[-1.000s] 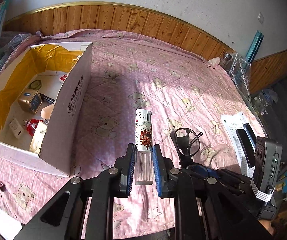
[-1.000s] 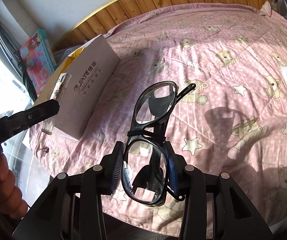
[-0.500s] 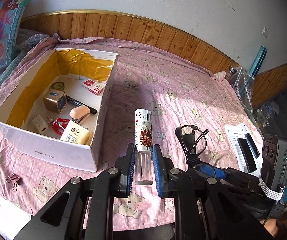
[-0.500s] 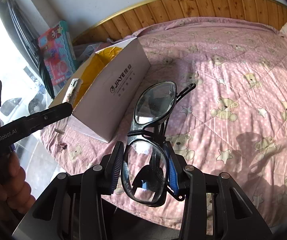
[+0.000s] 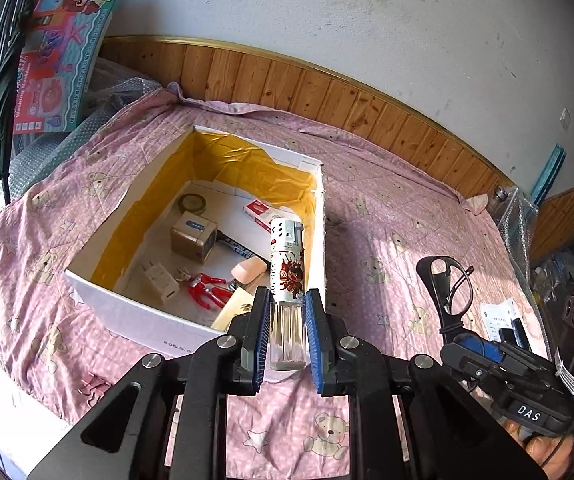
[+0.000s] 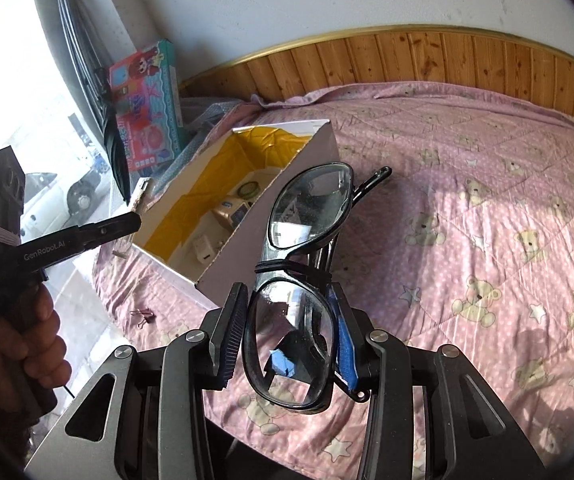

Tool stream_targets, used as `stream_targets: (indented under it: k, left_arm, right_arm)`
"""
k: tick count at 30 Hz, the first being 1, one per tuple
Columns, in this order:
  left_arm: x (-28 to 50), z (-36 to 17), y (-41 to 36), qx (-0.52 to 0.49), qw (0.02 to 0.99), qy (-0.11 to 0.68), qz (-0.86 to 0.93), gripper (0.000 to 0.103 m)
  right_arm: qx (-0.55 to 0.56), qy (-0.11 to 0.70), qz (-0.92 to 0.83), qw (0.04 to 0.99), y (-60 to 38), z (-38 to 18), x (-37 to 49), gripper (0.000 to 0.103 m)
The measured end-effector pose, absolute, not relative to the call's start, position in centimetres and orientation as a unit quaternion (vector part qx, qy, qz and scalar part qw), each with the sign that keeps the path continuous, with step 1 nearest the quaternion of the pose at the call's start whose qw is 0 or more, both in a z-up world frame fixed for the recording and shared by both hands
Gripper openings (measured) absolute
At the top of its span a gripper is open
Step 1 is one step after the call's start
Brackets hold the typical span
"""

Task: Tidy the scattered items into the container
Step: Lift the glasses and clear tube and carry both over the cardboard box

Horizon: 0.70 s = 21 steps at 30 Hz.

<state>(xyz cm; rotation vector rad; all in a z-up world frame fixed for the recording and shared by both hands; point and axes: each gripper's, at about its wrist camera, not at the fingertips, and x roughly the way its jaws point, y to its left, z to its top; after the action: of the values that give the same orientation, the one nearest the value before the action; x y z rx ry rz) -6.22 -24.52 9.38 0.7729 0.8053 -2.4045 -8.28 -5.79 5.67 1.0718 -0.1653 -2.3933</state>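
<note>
The left gripper was closed on a lighter above the box; the right gripper was closed on glasses.

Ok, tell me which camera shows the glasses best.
The right wrist view: the glasses fill the middle of the frame, folded, clamped in the right gripper, both lenses clear. The left wrist view shows them only small, near its right edge, edge-on, with one lens rim and a temple visible.
</note>
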Motion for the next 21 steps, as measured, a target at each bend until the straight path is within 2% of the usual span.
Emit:
stream_targets:
  k: [9,21]
  left_arm:
    - [-5.3,9.6,-29.4,0.274,0.265,0.307,-0.872,0.018]
    - [-9.1,8.2,-30.8,0.3,0.239,0.308,-0.871,0.018]
  right_arm:
    - [0.372,-0.026,-0.886,0.277,-8.2,8.3,-11.1,0.042]
    - [0.369,0.023,-0.866,0.336,-13.5,11.4,-18.6,0.042]
